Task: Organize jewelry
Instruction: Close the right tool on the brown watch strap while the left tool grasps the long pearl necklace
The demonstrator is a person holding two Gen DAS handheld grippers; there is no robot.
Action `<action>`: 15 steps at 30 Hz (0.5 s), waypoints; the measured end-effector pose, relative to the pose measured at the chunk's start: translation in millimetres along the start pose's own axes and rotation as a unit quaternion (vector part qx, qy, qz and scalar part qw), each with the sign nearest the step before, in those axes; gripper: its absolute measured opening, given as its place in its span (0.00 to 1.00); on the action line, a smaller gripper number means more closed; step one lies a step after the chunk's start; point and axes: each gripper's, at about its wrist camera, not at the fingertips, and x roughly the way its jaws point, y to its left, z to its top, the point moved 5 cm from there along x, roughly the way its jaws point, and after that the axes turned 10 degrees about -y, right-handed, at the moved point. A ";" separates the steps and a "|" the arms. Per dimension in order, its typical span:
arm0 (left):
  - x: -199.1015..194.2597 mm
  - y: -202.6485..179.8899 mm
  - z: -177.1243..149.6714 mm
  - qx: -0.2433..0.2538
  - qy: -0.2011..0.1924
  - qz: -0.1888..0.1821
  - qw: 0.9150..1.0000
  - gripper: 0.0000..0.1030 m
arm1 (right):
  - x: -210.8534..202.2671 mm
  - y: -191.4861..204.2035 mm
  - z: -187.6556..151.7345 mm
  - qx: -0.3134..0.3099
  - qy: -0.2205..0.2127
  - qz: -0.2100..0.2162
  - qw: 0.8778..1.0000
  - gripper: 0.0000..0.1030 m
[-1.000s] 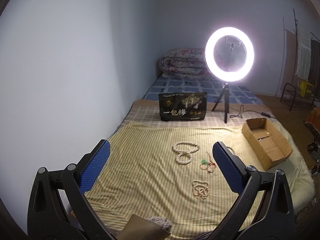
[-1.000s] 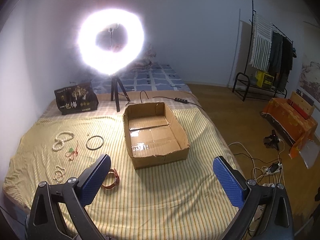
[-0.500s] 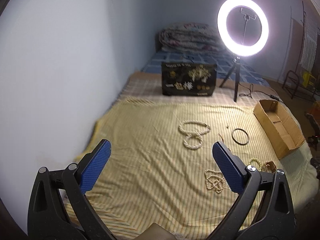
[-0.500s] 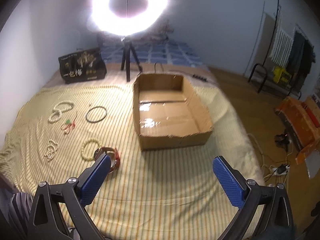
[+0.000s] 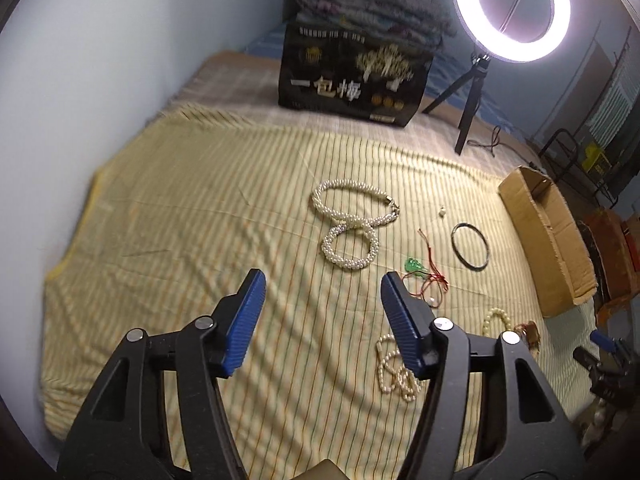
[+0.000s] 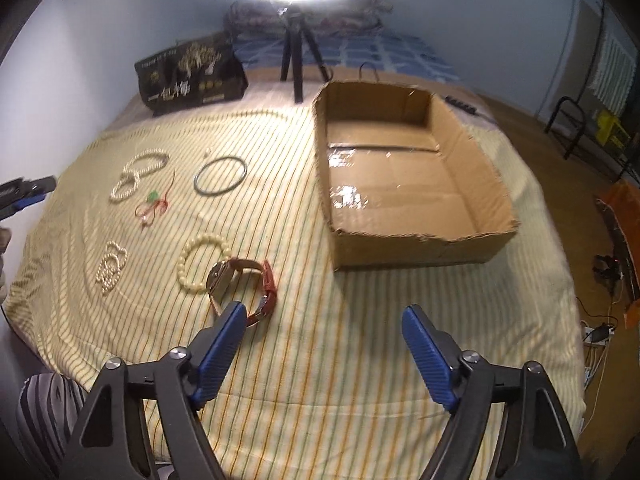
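My left gripper [image 5: 322, 292] hangs over the yellow striped bedsheet [image 5: 200, 220], its blue-padded jaws partly apart and just now narrowing, with nothing between them but cloth below. My right gripper [image 6: 320, 326] hangs the same way, jaws a little wider and also just closing in, empty.

Nearest my right jaws, just beyond the left pad, lies a wristwatch with a red-brown leather strap [image 6: 244, 282], touching a bracelet of cream round beads [image 6: 198, 260]. Left of those sits a small heap of thin pearl strands [image 6: 110, 266]; in the left view the same heap lies partly hidden behind my left gripper's right pad.

Farther out, a green pendant on a red cord [image 5: 424, 274] lies just beyond that pad, with a thin black bangle [image 5: 470, 246] beside it to the right. A thick twisted pearl necklace [image 5: 352, 220], looped into a figure eight, rests straight ahead of my left jaws, near the middle of the sheet. A tiny pale bead [image 5: 443, 211] lies apart between necklace and bangle.

The open brown cardboard box [image 6: 460, 160] stands on the bed ahead of my right jaws, well right of the jewelry, with no jewelry visible inside.

Beyond, a black printed carton [image 5: 352, 84], then a lit ring light on a black tripod [image 5: 510, 8], then a folded quilt [image 5: 372, 4] against the wall.
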 end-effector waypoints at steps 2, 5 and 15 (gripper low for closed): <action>19.7 -1.8 0.1 0.004 0.011 0.000 1.000 0.58 | 5.8 3.4 -0.9 0.001 0.007 0.009 1.000 0.75; 43.5 -4.1 -3.1 0.008 0.026 0.003 1.000 0.52 | 14.0 7.6 -1.9 0.008 0.018 0.027 0.999 0.71; 95.2 -1.1 -0.7 -0.019 0.051 0.006 0.999 0.44 | 35.5 13.0 -0.6 0.033 0.042 0.049 0.997 0.61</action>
